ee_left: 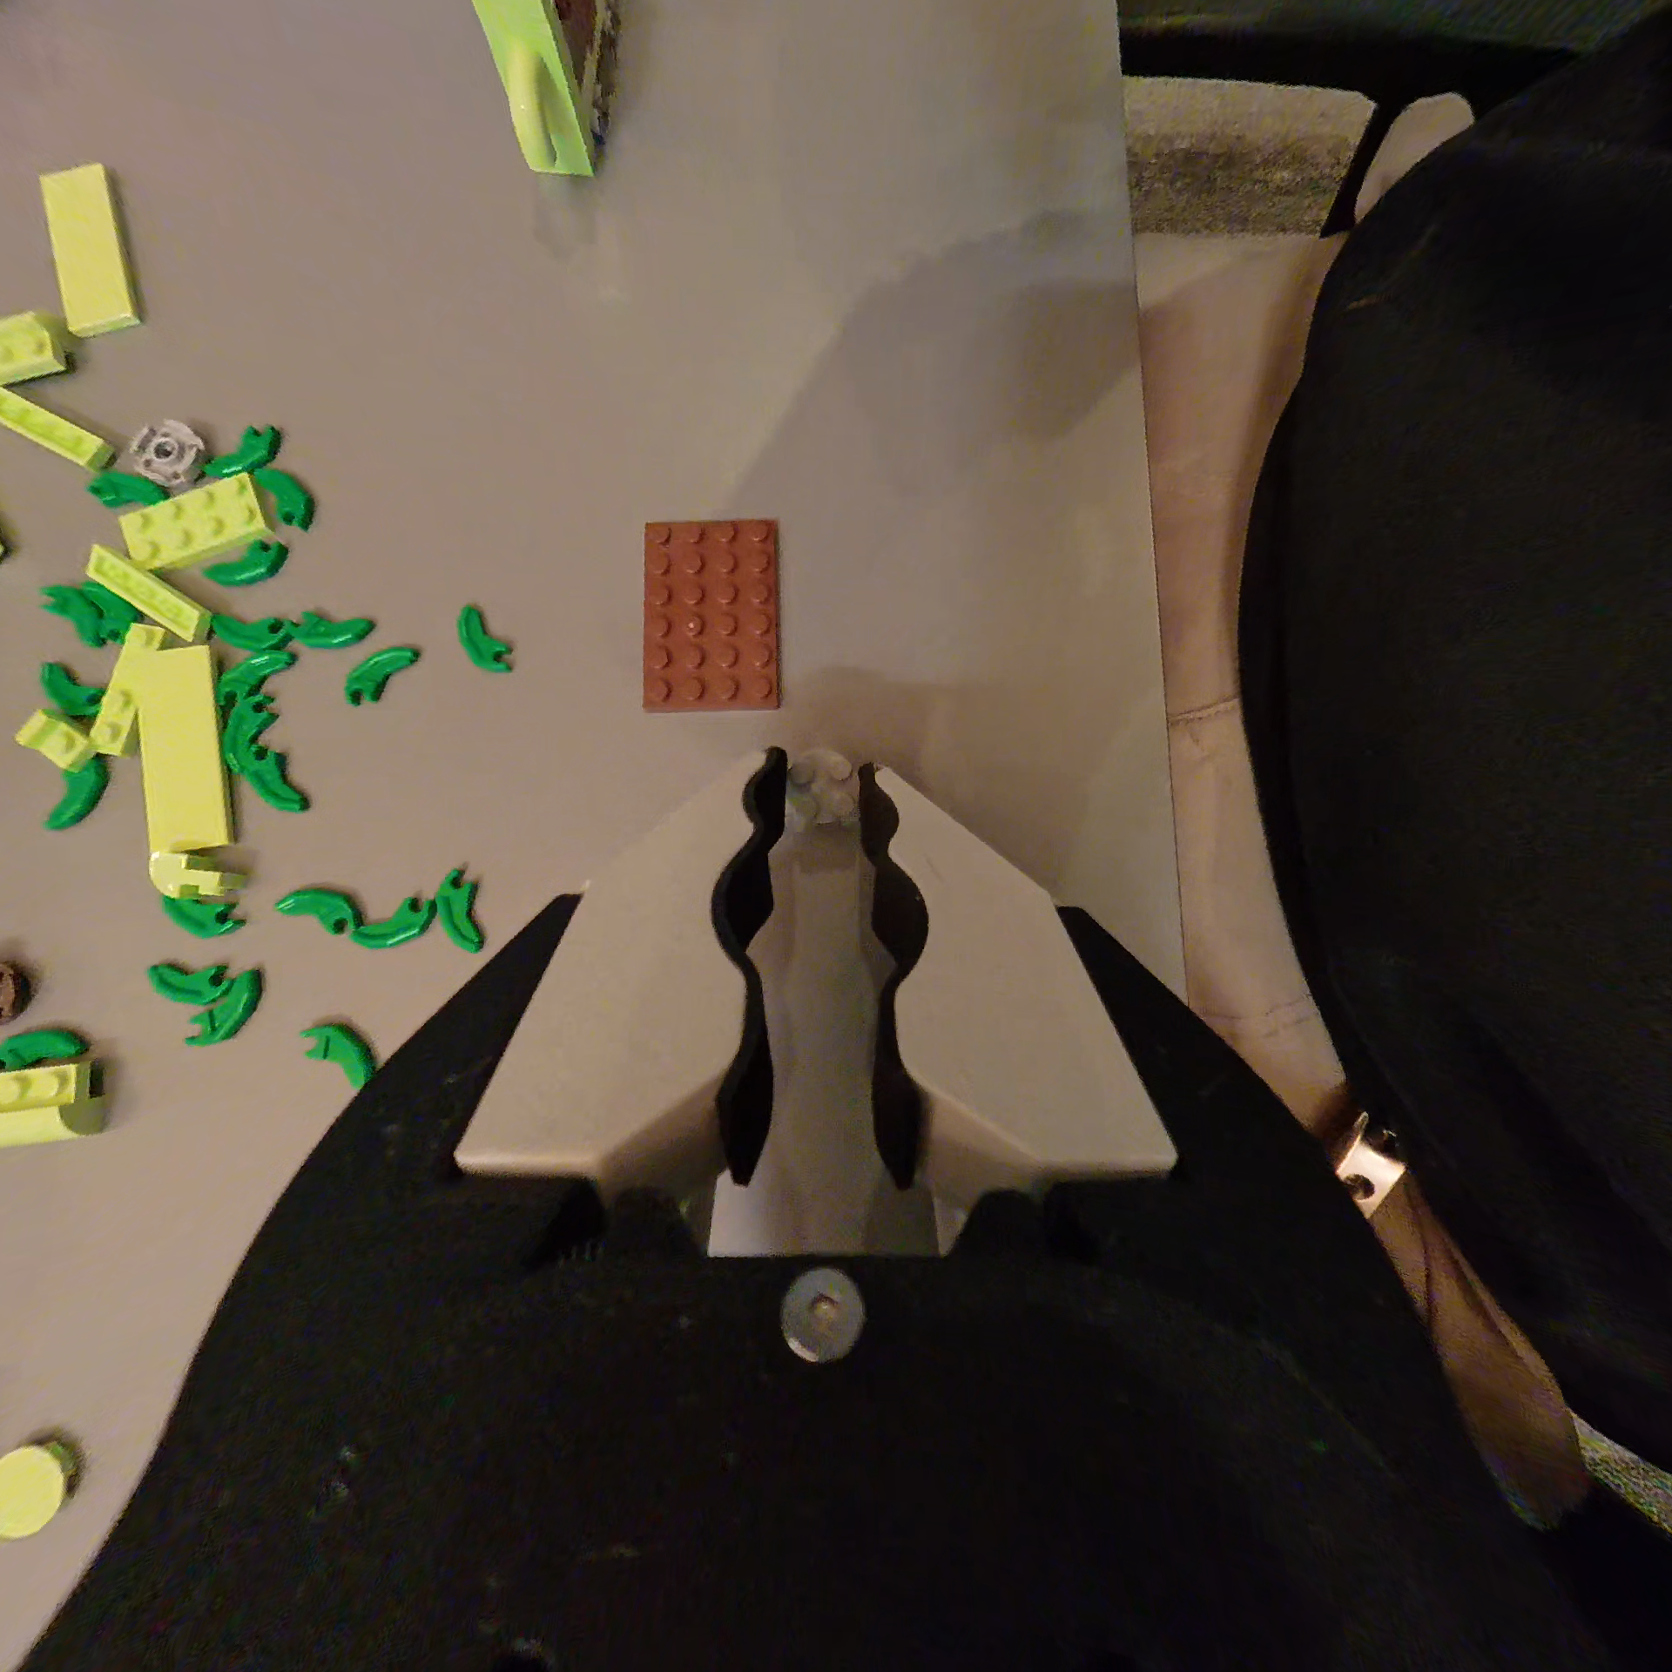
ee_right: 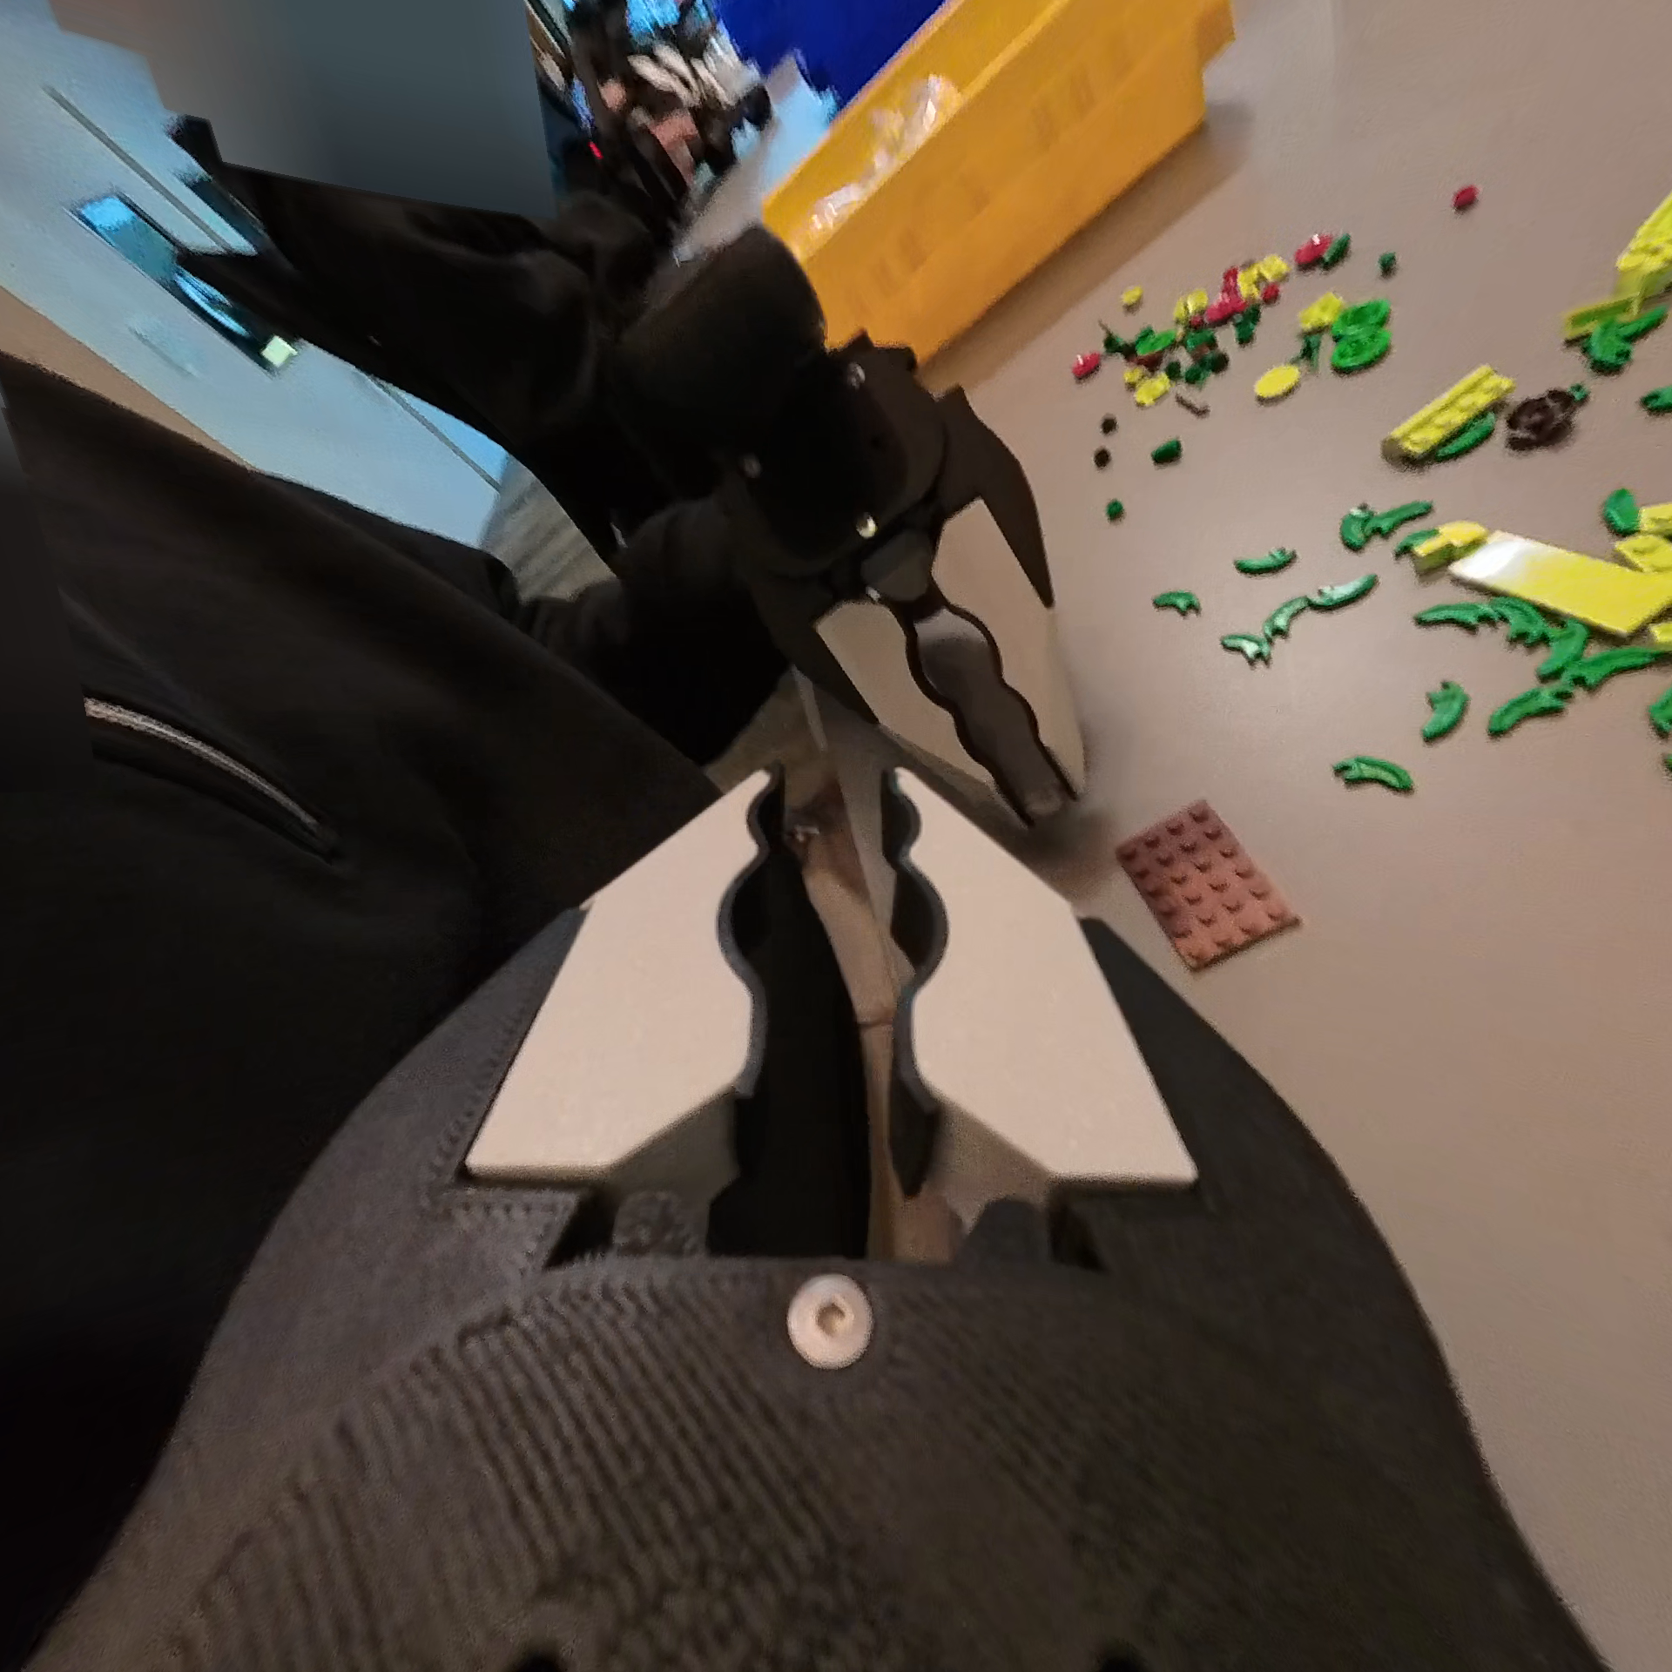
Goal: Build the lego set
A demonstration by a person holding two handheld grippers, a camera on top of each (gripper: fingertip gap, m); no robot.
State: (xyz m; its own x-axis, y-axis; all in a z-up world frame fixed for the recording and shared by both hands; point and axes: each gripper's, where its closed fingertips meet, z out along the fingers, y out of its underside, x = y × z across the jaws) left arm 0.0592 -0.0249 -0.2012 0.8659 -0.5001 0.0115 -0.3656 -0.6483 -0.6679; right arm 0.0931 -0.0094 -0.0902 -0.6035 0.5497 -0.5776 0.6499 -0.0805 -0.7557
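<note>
A brown studded plate [ee_left: 711,615] lies flat on the grey table [ee_left: 543,362]; it also shows in the right wrist view [ee_right: 1208,882]. My left gripper [ee_left: 821,785] is shut on a small grey round plate [ee_left: 821,796], held at the fingertips just short of the brown plate's near edge. In the right wrist view the left gripper [ee_right: 1040,792] points down at the table beside the brown plate. My right gripper [ee_right: 832,792] is held off the table edge, its jaws a little apart with nothing between them.
Green leaf pieces [ee_left: 244,724] and lime bricks [ee_left: 181,751] lie scattered to the left. Another grey round plate [ee_left: 167,450] lies among them. A yellow bin [ee_right: 995,154] stands at the back. The table edge [ee_left: 1149,543] runs on the right, next to a person in black clothing [ee_left: 1493,724].
</note>
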